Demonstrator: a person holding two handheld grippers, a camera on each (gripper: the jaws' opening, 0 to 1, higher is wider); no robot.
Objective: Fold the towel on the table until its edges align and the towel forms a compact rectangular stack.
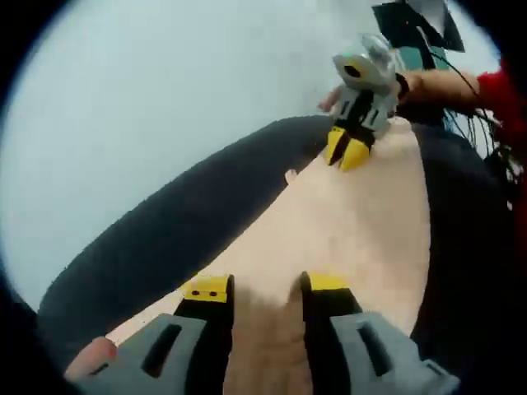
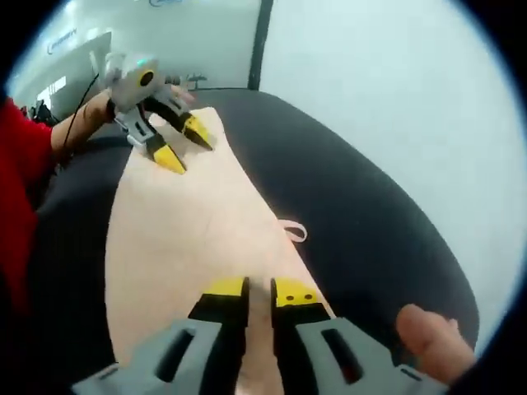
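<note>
A pale peach towel (image 1: pixel 346 239) lies stretched as a long strip on the dark table (image 1: pixel 165 239). My left gripper (image 1: pixel 265 286) stands open at one end of it, jaws spread with the cloth flat between them. At the far end my right gripper (image 1: pixel 347 152) has its yellow tips close together on the towel's edge. In the right gripper view, the right gripper (image 2: pixel 261 290) is shut on the towel (image 2: pixel 189 239), with only a thin gap of cloth showing. The left gripper (image 2: pixel 183 146) is spread open over the far end. A small hanging loop (image 2: pixel 292 230) sticks out from the long edge.
The dark table (image 2: pixel 370 214) runs well beyond the towel on both long sides, with a pale wall behind. A person's red sleeve (image 2: pixel 20 156) and a hand hold the grippers, and cables hang at the table's end (image 1: pixel 486 132).
</note>
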